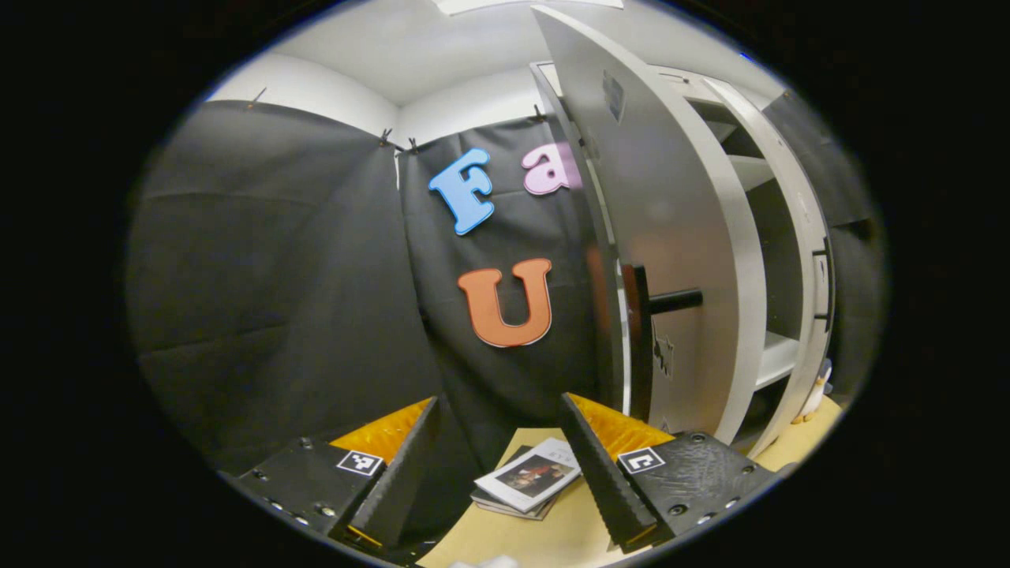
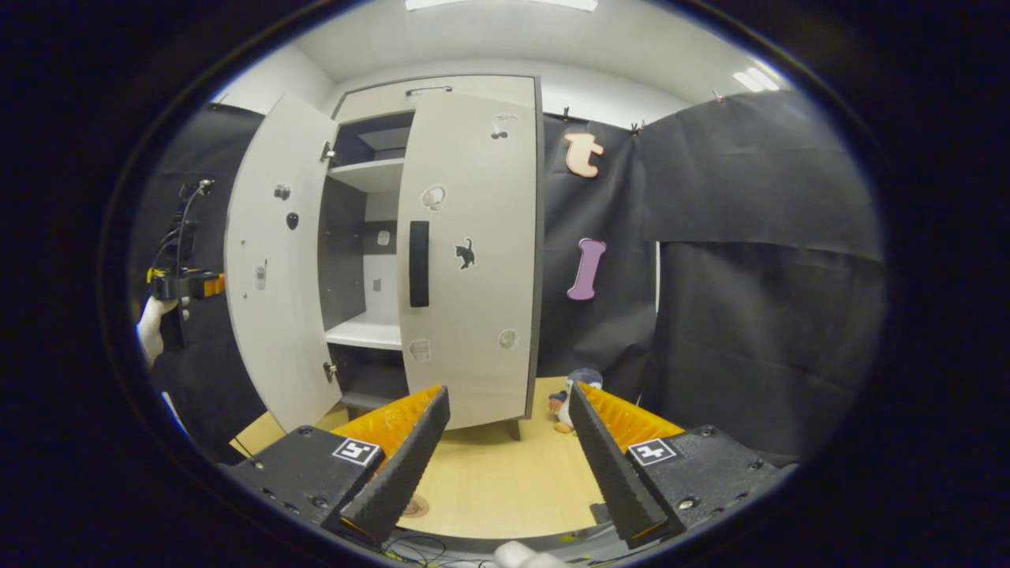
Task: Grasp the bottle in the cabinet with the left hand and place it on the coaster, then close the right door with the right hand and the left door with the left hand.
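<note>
The tall white cabinet (image 2: 371, 173) stands at the back of the wooden table (image 2: 489, 481). Its right door (image 2: 473, 237), with a black handle (image 2: 419, 263), lies about flush with the cabinet front. The left door (image 2: 264, 260) is swung wide open. In the right gripper view the left gripper (image 2: 185, 284), held by a gloved hand, hovers just behind that open door. In its own view my left gripper (image 1: 499, 401) is open and faces the left door's outer face (image 1: 671, 237) and handle (image 1: 671, 301). My right gripper (image 2: 506, 392) is open, well short of the cabinet. A small round coaster (image 2: 414, 505) peeks out by its finger.
A stack of magazines (image 1: 529, 477) lies on the table below the left gripper. A plush penguin (image 2: 572, 394) sits at the cabinet's right foot, also seen as the penguin (image 1: 817, 390) past the shelves. White shelves (image 2: 367, 331) show through the gap. Black cloth walls surround the table.
</note>
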`<state>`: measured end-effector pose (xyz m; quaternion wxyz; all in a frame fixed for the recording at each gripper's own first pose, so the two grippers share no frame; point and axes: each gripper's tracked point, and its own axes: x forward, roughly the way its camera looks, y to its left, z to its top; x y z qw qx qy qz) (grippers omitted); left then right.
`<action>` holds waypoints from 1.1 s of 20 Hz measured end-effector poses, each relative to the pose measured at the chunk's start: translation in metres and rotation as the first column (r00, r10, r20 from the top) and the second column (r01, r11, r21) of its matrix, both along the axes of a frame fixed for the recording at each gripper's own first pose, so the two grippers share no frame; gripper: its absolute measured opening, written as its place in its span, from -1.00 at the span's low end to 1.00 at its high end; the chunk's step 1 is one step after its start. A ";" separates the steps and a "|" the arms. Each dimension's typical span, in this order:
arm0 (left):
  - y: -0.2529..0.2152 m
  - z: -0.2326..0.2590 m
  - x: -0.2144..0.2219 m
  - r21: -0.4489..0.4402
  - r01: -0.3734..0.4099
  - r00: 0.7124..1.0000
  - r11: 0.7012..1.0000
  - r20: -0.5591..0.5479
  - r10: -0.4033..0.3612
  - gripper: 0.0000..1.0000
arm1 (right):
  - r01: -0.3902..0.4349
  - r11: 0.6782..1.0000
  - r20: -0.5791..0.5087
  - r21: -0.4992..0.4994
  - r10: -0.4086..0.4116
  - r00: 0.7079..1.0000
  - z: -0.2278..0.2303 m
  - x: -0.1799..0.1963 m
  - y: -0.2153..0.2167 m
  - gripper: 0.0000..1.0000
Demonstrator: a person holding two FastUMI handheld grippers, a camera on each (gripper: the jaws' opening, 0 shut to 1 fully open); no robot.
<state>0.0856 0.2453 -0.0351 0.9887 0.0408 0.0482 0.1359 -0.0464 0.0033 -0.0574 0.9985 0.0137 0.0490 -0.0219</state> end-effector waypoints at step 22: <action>-0.198 0.014 0.024 -0.052 0.116 0.993 0.992 0.041 -0.114 0.94 | -0.061 0.998 0.026 -0.002 0.061 0.998 0.022 0.028 -0.118 0.99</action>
